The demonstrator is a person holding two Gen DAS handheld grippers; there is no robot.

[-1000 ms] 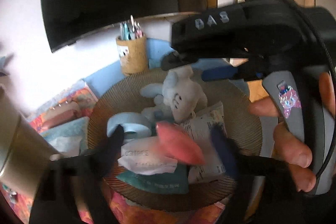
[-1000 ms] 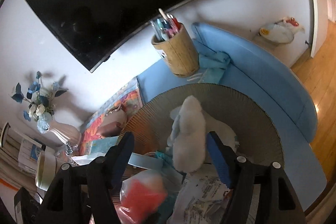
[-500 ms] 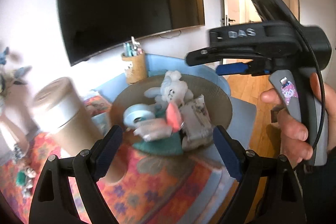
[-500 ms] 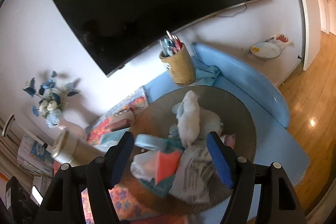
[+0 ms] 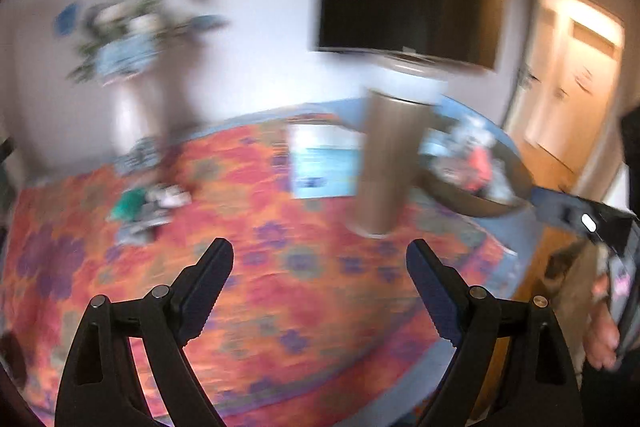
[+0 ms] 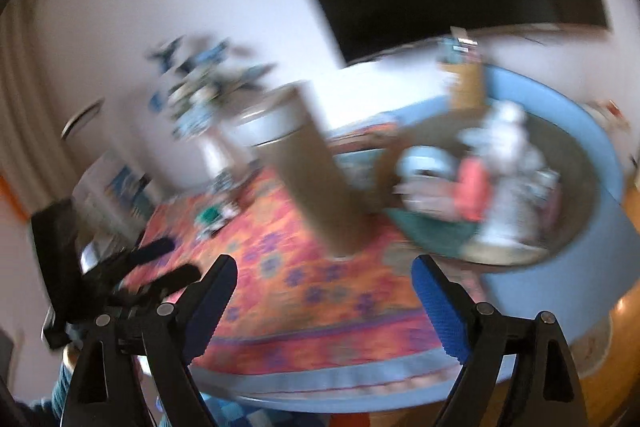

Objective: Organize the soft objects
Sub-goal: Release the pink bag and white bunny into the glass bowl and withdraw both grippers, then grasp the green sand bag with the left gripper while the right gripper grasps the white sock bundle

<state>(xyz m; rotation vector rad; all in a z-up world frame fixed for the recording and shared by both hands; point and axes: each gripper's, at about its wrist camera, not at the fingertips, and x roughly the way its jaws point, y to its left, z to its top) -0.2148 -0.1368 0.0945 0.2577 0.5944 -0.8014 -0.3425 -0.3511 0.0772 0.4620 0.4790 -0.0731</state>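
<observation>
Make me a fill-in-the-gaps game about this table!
1. The pink thing lies in the round ____.
2. The tall tube stands on a cloth that is mostly ____.
3. The right gripper holds ____ between its fingers.
4. The flowers in the vase are ____.

Missing words: basket; orange; nothing; blue

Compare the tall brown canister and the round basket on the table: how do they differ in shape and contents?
The tall brown canister stands narrow and upright with a pale lid; the round basket is wide, shallow and open. The canister's contents are hidden; the basket holds a pile of soft things, among them a white plush toy. Both rest on the orange patterned cloth.
</observation>
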